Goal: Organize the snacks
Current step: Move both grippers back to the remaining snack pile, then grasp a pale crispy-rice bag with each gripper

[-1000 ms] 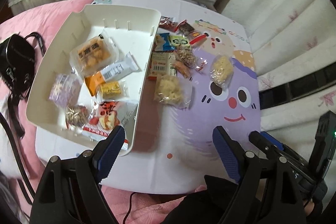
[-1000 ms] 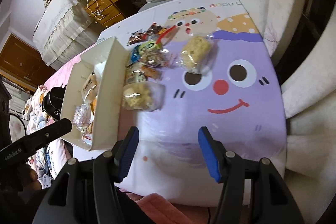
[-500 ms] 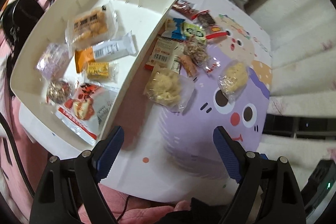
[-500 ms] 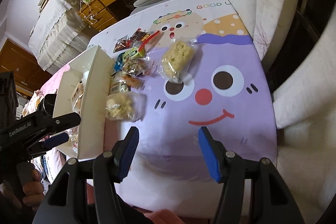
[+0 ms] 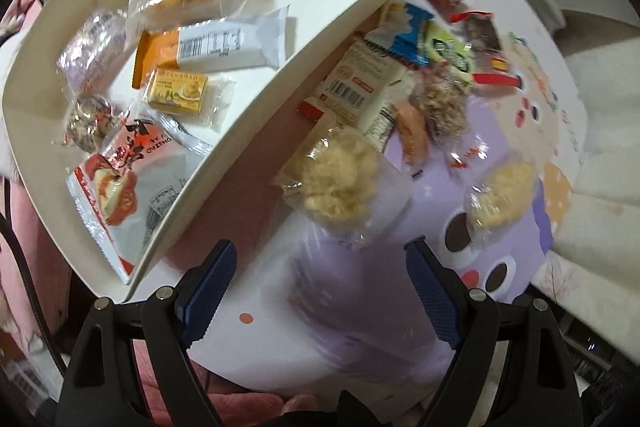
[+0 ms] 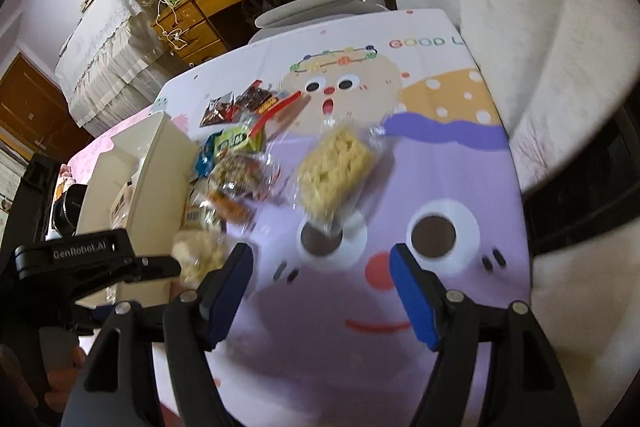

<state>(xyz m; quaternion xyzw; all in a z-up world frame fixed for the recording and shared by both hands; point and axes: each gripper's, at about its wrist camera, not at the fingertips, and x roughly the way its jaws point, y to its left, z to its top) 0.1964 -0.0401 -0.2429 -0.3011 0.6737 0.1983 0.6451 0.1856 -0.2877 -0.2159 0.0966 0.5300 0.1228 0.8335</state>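
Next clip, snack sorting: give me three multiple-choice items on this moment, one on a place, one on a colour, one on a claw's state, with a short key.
1. Where does the yellow boxed snack lie?
A. inside the white tray
B. on the purple cartoon cloth
C. between a claw's pads

2. What colour are the pads of the right claw?
A. red
B. blue
C. green

3. What state is the left claw in?
A. shut on a wrapper
B. shut and empty
C. open and empty

Key: 1 A, it sits among the packets within the tray's walls. 2 B, both pads show blue in the right wrist view. 3 C, its pads stand wide apart over the cloth with nothing between them; the puffed rice cake lies just beyond.
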